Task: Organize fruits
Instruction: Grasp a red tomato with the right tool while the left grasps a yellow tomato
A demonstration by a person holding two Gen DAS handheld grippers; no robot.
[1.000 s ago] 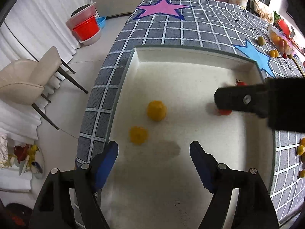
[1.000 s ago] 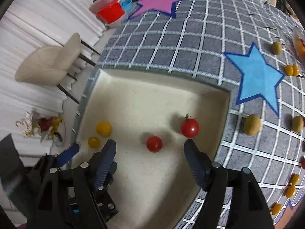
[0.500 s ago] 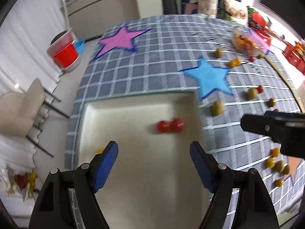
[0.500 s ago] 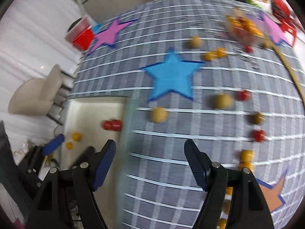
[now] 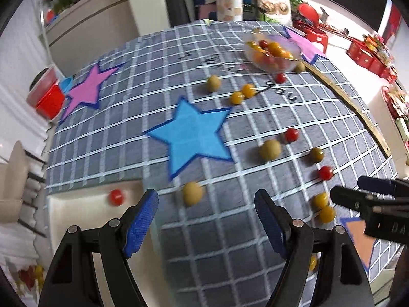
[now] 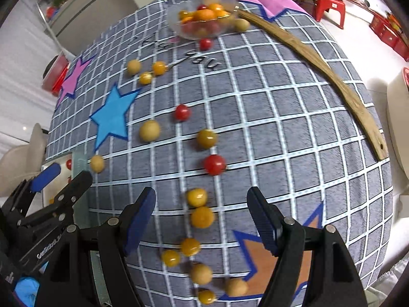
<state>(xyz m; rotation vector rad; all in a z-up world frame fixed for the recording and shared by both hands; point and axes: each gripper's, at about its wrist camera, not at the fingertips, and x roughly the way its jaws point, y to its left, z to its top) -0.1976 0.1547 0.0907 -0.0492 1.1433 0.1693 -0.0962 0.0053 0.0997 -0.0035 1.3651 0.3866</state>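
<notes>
Small fruits lie scattered on a grey checked tablecloth (image 5: pixel 158 58). My left gripper (image 5: pixel 207 220) is open and empty, above the cloth beside the white tray (image 5: pixel 84 220), which holds a red tomato (image 5: pixel 116 197). An olive-yellow fruit (image 5: pixel 192 192) lies just ahead of it. My right gripper (image 6: pixel 202 220) is open and empty, with two yellow tomatoes (image 6: pixel 200 211) between its fingers on the cloth below. A red tomato (image 6: pixel 214 164) lies ahead of it. The right gripper also shows in the left wrist view (image 5: pixel 370 199), and the left gripper in the right wrist view (image 6: pixel 51 179).
A clear bowl (image 5: pixel 272 52) of mixed tomatoes stands at the far side of the table. A long wooden stick (image 6: pixel 324 76) lies along the right edge. A beige chair (image 5: pixel 12 179) and a red bucket (image 5: pixel 48 97) stand on the floor to the left.
Both grippers have swung right, away from the white tray and out over the cloth with the scattered fruits. Both stayed open and empty.
</notes>
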